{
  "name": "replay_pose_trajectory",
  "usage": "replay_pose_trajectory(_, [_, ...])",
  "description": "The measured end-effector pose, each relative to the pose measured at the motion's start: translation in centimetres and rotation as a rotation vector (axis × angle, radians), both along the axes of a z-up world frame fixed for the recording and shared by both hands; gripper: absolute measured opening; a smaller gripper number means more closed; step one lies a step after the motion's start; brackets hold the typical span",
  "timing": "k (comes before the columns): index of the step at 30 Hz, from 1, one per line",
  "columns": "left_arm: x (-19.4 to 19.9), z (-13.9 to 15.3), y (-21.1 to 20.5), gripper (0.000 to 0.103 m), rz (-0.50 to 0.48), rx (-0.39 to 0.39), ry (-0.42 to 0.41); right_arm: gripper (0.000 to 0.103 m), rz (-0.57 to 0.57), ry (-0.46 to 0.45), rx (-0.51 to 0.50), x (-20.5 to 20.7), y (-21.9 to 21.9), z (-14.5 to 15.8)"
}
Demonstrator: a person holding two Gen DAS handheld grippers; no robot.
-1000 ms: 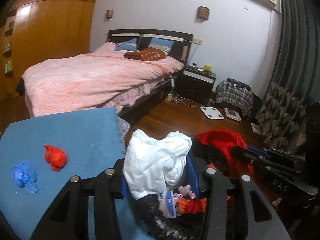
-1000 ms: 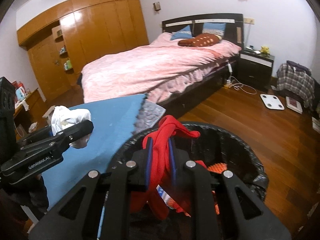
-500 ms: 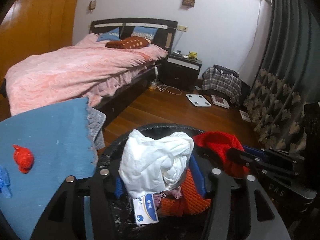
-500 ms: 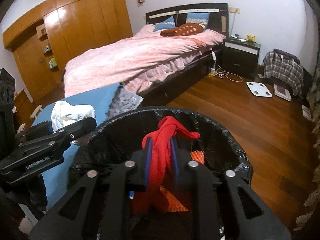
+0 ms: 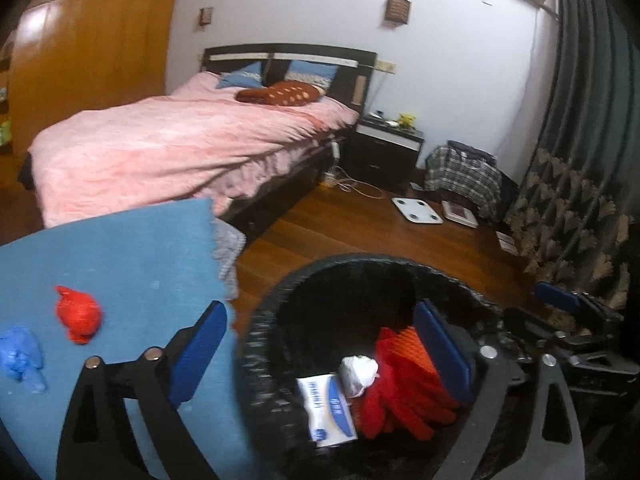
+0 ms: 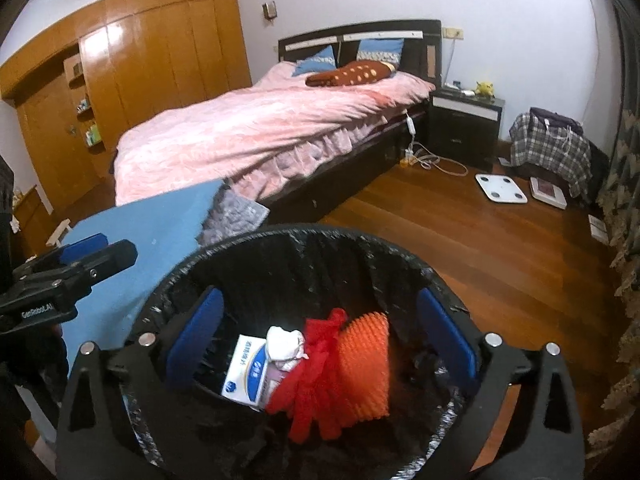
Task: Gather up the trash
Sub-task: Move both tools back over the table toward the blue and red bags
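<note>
A black-lined trash bin (image 5: 332, 276) (image 6: 280, 240) stands beside the blue table. Inside lie a white wad (image 5: 358, 368) (image 6: 284, 342), a red wad (image 5: 394, 392) (image 6: 316, 364), an orange spiky piece (image 6: 366, 364) and a white-blue packet (image 5: 326, 408) (image 6: 246, 372). My left gripper (image 5: 320, 352) is open and empty over the bin's left rim. My right gripper (image 6: 320, 340) is open and empty over the bin. A red wad (image 5: 78, 318) and a blue wad (image 5: 20, 354) lie on the blue table (image 5: 132, 256).
A pink bed (image 5: 180, 148) stands behind the table. A nightstand (image 5: 386, 152), a white scale (image 5: 416, 210), a plaid bag (image 5: 464, 172) and dark curtains (image 5: 580, 160) are to the right. Wooden wardrobes (image 6: 120, 92) line the left wall.
Both grippers opened over the bin. The white wad dropped from the left gripper and the red wad from the right; both now lie inside the bin.
</note>
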State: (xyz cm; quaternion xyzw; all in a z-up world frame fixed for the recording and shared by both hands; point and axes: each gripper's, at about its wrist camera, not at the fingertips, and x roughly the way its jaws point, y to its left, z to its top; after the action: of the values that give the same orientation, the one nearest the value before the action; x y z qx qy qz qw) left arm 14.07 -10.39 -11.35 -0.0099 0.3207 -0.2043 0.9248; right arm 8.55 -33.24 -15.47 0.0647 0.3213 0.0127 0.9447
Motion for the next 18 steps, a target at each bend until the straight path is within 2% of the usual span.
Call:
replay_pose_trajectory(4, [-0.5,0.6,2.9,0.096,0.061,0.015,-0.021,0.097,0.011,-0.025,-0.008,0.2,1.5,1.0])
replay_pose_trajectory(8, [-1.0,1.1,6.2,0.097,0.126,0.022,-0.033,0.097,0.061,-0.031,0.027,1.0,3.7,1.5])
replay_pose_trajectory(18, [-2.1,0.6,15.2,0.097,0.324,0.057,-0.042,0.098,0.206,-0.05,0.041,4.4,12.5,2.8])
